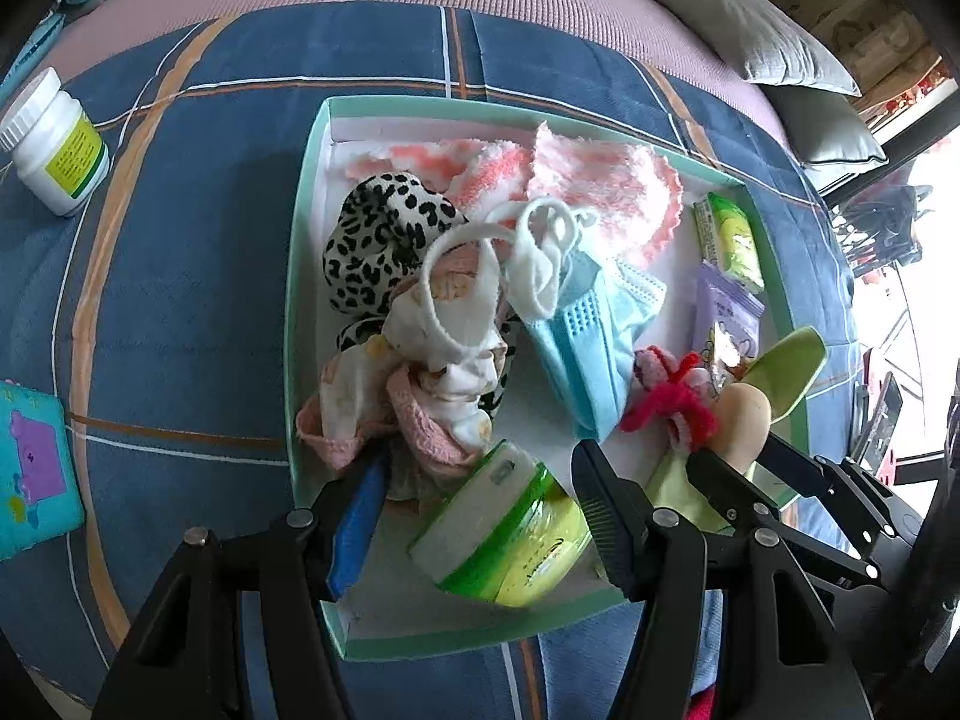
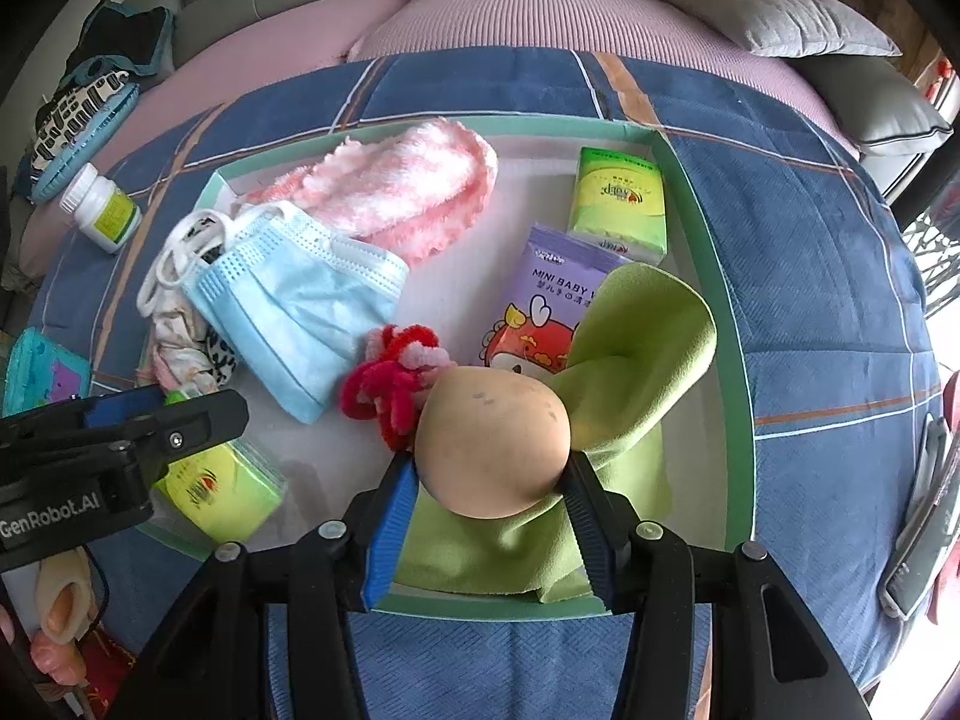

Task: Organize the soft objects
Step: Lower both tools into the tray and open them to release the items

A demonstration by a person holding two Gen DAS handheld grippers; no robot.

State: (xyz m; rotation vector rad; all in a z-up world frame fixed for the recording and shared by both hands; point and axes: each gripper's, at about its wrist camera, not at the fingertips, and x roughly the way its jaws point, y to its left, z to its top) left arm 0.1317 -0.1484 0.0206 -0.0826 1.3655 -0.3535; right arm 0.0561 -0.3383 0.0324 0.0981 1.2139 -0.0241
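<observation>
A green-rimmed white tray (image 1: 303, 252) (image 2: 729, 324) on a blue plaid cloth holds soft items: a pink fluffy cloth (image 1: 600, 180) (image 2: 408, 186), a blue face mask (image 1: 594, 330) (image 2: 300, 312), a leopard-print fabric (image 1: 378, 234), a crumpled white and pink cloth (image 1: 420, 384), a red yarn bundle (image 1: 672, 402) (image 2: 390, 384). My right gripper (image 2: 489, 480) (image 1: 750, 456) is shut on a beige sponge puff (image 2: 492, 438) over a green cloth (image 2: 648, 348). My left gripper (image 1: 474, 480) (image 2: 180, 408) is open over a green tissue pack (image 1: 510, 528) (image 2: 222, 486).
In the tray also lie a green tissue pack (image 2: 618, 198) (image 1: 729, 240) and a purple baby wipes pack (image 2: 552, 300) (image 1: 723, 318). A white pill bottle (image 1: 54, 144) (image 2: 102, 207) and a teal booklet (image 1: 33, 462) lie on the cloth at left. Cushions (image 2: 768, 12) behind.
</observation>
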